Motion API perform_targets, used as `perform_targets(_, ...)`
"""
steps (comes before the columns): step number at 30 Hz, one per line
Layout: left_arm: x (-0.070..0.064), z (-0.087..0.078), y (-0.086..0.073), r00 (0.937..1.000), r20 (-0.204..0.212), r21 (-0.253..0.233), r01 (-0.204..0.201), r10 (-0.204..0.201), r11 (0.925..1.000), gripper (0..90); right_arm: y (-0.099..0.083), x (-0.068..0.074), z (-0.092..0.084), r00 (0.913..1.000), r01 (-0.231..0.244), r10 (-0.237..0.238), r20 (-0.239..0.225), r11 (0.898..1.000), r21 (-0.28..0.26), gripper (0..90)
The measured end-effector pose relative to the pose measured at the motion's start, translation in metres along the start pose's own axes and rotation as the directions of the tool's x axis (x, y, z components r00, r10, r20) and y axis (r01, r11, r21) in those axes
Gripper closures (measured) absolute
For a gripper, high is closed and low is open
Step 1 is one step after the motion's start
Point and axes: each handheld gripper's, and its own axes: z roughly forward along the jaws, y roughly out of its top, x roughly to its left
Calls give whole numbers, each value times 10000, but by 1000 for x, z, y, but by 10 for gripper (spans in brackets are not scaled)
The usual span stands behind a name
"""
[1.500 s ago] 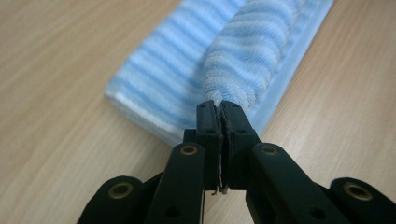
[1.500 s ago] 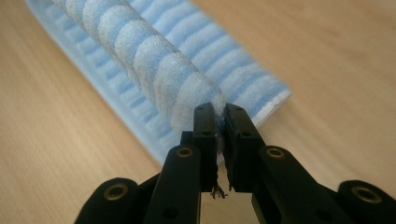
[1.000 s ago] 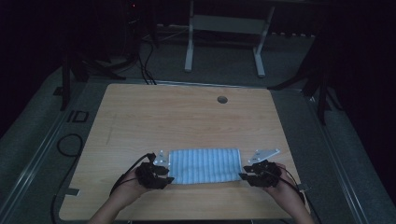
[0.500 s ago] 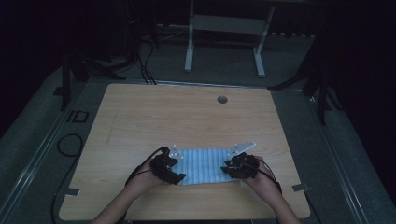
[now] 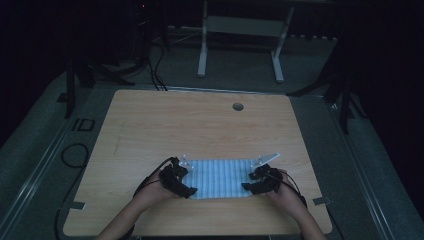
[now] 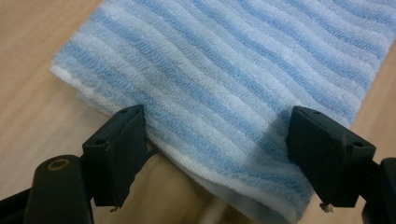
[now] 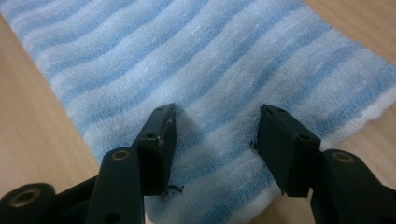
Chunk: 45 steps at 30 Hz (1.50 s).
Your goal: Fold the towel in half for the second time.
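Low, both claws (left (image 5: 179, 182), right (image 5: 260, 182)) flank towel (image 5: 220, 177).

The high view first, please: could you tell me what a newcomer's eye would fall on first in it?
A folded terry towel with light and darker blue wavy stripes stands out, lying flat near the front edge of the pale wooden table. The black left gripper and black right gripper sit at its two ends, their jaws having just been opening and now standing apart over the cloth. The dark surroundings make the lit tabletop stand out.
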Motion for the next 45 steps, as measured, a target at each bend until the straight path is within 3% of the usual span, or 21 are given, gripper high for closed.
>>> perform_targets(2,3,0,1,10000,-79,-7,12,-12,10000,204,3,-1,2,10000,23,-23,20,10000,5,463)
perform_targets(5,19,0,1,9994,-341,-140,83,-87,9999,191,15,-9,10,10000,-28,27,-39,10000,-67,462)
perform_targets(10,41,-2,2,9981,-333,-74,508,-510,9987,188,37,-19,22,9999,0,0,-133,10000,-14,462)
perform_targets(13,54,-3,4,9977,-423,38,531,-528,9986,188,50,-24,30,9998,8,-6,-178,10000,71,461)
perform_targets(15,54,-3,4,9977,-423,38,531,-528,9986,188,54,-26,32,9998,41,-39,-184,10000,90,461)
perform_targets(16,67,-3,7,9974,-469,124,561,-555,9983,187,62,-28,36,9999,-15,17,-160,9999,150,458)
perform_targets(22,88,-2,10,9968,-463,25,661,-659,9978,183,76,-35,45,9995,-248,251,-174,9996,150,446)
perform_targets(26,91,-2,10,9958,-417,-64,815,-817,9967,183,79,-36,46,9986,-407,415,-338,9989,223,392)
perform_targets(32,90,-9,11,9958,-523,-176,741,-749,9971,184,83,-31,44,9995,-260,268,-173,9987,443,373)
perform_targets(35,90,-18,13,9931,-523,-575,1015,-1045,9932,184,85,-29,40,9999,-119,118,22,9995,288,351)
perform_targets(37,88,-24,15,9938,-455,-830,972,-1012,9918,184,86,-27,37,9999,-86,85,71,9998,187,312)
perform_targets(41,80,-29,16,9899,-883,-1512,971,-1113,9837,164,87,-25,33,9998,-128,128,131,9999,1,237)
perform_targets(43,77,-29,15,9869,-1010,-1734,1069,-1257,9790,145,86,-24,30,10000,-73,73,20,9999,-86,139)
perform_targets(45,74,-30,14,9848,-1222,-1937,982,-1234,9761,125,84,-24,27,10000,-9,12,97,9993,-386,141)
